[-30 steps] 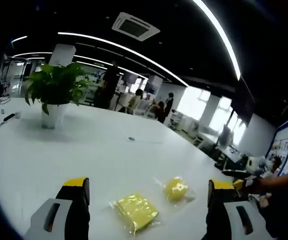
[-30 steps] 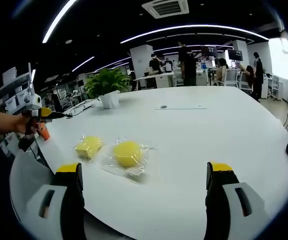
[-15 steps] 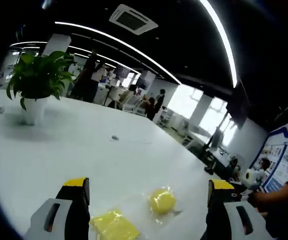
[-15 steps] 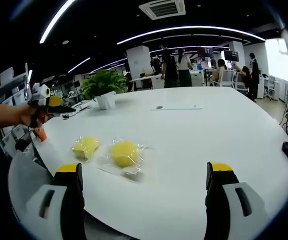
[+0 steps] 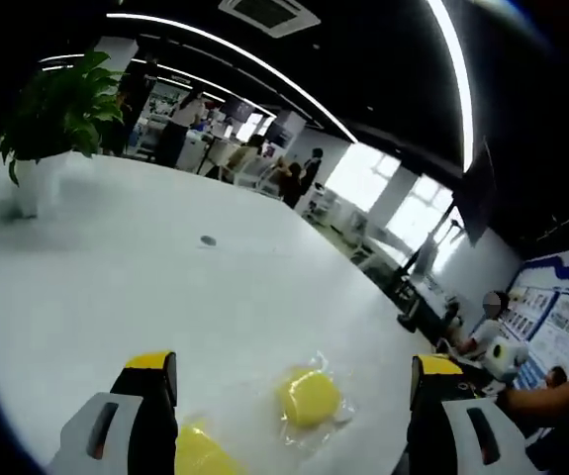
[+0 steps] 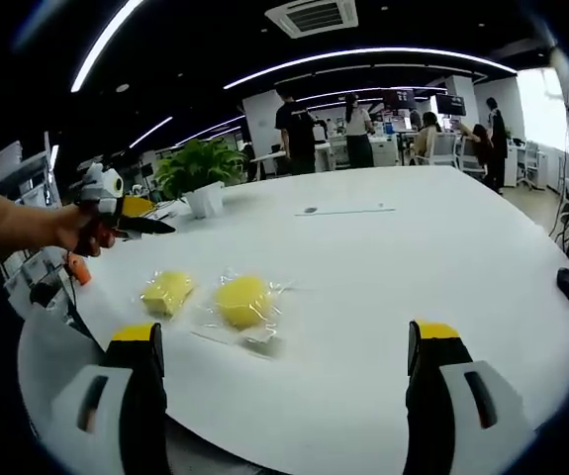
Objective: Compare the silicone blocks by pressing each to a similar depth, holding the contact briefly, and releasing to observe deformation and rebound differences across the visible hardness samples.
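A: How do the grippers stand?

B: In the left gripper view, the left gripper (image 5: 294,381) has its jaws spread wide, with nothing between them and nothing touched. The right gripper (image 6: 284,346), in its own view, is spread just as wide and holds nothing.

A: Where are the silicone pieces?

B: I count two, both yellow, each in a clear plastic wrapper, lying on the white tabletop (image 6: 413,247). In the right gripper view the round block (image 6: 243,301) sits just ahead of the jaws, nearer the left one, and the squarish block (image 6: 167,292) lies just beside it, farther left; their wrappers look close to touching, though the blur makes that hard to tell. In the left gripper view the round one (image 5: 309,396) lies between the jaws, and the squarish one (image 5: 203,453) is cut off at the bottom edge, next to the left jaw.

A: Anything else on the tabletop?

B: One potted plant (image 6: 201,173), well apart from the blocks. The left gripper also appears in the right gripper view at the left edge, held in a hand (image 6: 81,226) above the tabletop's edge.
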`<action>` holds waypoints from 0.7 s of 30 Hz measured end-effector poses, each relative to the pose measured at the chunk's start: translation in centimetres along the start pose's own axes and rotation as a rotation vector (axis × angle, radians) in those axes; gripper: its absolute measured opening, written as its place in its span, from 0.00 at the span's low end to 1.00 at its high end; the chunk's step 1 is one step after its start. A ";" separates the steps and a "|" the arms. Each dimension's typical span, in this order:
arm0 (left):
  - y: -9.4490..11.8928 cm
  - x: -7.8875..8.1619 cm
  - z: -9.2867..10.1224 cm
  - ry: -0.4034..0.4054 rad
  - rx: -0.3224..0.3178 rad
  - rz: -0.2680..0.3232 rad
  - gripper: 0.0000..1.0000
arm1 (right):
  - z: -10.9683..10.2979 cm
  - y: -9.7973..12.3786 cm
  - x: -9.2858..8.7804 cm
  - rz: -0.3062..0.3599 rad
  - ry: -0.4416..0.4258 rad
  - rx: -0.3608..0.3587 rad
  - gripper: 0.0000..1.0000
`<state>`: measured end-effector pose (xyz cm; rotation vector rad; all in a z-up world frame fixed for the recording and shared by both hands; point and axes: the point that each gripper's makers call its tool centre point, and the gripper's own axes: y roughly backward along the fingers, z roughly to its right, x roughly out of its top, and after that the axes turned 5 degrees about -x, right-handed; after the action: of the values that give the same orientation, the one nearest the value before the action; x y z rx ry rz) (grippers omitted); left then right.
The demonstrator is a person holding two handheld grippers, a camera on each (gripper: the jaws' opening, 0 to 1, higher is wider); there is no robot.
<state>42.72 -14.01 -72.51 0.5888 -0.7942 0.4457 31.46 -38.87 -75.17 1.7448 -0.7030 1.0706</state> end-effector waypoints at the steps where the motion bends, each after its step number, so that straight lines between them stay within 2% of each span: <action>1: -0.3 -0.1 0.0 0.002 -0.002 -0.003 1.00 | 0.0 0.0 0.0 -0.001 0.000 -0.001 0.96; 4: -1.2 -0.6 -0.2 0.012 -0.013 -0.020 1.00 | 0.4 0.0 -0.4 -0.011 0.001 -0.009 0.96; 7: -2.3 -1.4 -0.5 0.056 -0.026 -0.047 1.00 | 0.7 0.1 -0.6 -0.013 -0.003 -0.017 0.96; 11: -3.5 -1.5 -0.7 0.066 -0.034 -0.048 1.00 | 0.9 0.3 -0.7 -0.002 -0.001 -0.022 0.96; 15: -5.1 -1.7 -1.0 0.121 -0.033 -0.063 0.97 | 1.1 0.6 -1.3 -0.015 -0.012 -0.032 0.96; 16: -5.4 -2.1 -1.3 0.126 -0.022 -0.081 0.96 | 1.2 0.7 -1.3 -0.015 -0.016 -0.034 0.96; 18: -6.0 -3.2 -2.1 0.187 0.006 -0.105 0.91 | 1.3 0.9 -1.5 -0.016 -0.023 -0.039 0.96; 20: -6.4 -4.1 -2.3 0.241 0.008 -0.133 0.90 | 1.3 1.0 -1.7 -0.021 -0.025 -0.041 0.96; 21: -6.5 -4.4 -2.3 0.253 0.012 -0.147 0.86 | 1.3 1.0 -1.8 -0.022 -0.026 -0.041 0.96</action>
<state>44.95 -18.12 -79.31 0.5847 -0.5038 0.3807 30.32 -40.51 -76.56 1.7303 -0.7154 1.0129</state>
